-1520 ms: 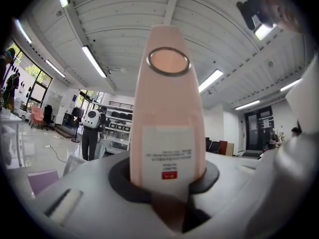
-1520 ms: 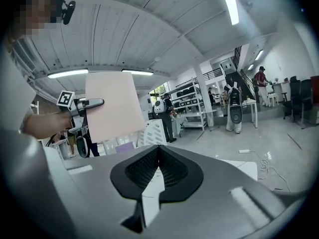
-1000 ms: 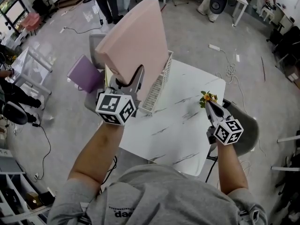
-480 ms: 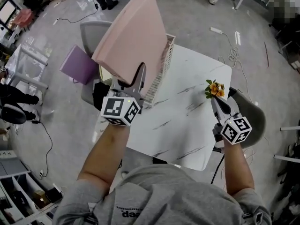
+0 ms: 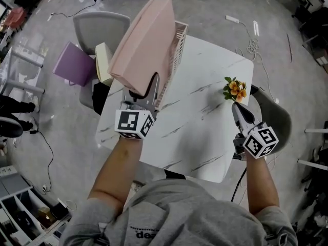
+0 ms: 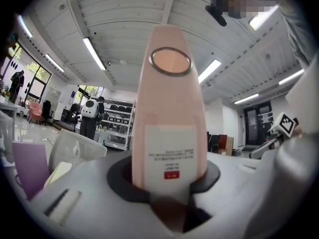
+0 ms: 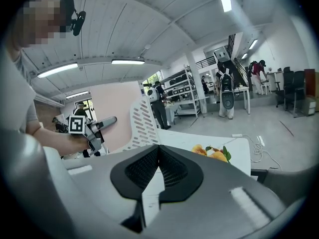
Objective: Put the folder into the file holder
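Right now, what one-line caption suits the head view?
Left gripper holds a pink folder at the white file holder on a marble table; right gripper waits shut.

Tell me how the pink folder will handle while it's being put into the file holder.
The pink folder is probably stiff: gripped only at one end by the left gripper, it stands out without sagging. With so much of it beyond that grip, it may lever and twist in the jaws. Its smooth cover could also slip.

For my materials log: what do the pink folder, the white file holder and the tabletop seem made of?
Pink folder: matte card or plastic, dull, glare-free. File holder: likely moulded white plastic, slotted walls. Tabletop: marble-look, grey veins; perhaps laminate.
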Demonstrator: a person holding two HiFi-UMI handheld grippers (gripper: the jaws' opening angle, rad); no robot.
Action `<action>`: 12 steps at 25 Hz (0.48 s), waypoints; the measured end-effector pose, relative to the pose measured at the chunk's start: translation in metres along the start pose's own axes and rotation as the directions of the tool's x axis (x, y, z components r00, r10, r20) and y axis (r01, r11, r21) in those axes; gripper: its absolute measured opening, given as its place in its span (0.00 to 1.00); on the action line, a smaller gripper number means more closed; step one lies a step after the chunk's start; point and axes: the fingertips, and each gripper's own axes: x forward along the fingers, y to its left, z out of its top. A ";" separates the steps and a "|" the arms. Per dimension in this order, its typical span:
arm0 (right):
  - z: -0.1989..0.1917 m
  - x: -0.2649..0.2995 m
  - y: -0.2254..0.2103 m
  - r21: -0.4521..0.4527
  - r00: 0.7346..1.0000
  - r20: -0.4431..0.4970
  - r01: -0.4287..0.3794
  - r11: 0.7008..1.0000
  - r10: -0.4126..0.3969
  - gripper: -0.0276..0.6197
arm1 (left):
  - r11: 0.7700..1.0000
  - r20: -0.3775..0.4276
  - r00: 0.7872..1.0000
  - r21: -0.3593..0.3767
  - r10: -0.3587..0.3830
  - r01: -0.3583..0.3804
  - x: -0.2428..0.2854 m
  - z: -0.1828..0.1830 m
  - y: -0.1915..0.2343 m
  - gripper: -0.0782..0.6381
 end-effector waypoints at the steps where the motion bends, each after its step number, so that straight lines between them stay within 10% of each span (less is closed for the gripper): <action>1: -0.001 0.000 -0.001 0.002 1.000 0.000 0.001 1.000 -0.001 0.05 | 1.000 -0.016 1.000 0.007 -0.002 0.002 0.000 -0.010 -0.001 0.39; 12: -0.015 0.012 0.005 -0.001 1.000 -0.018 -0.025 1.000 0.025 0.05 | 0.991 -0.154 0.986 0.113 -0.059 0.077 0.005 -0.059 -0.016 0.41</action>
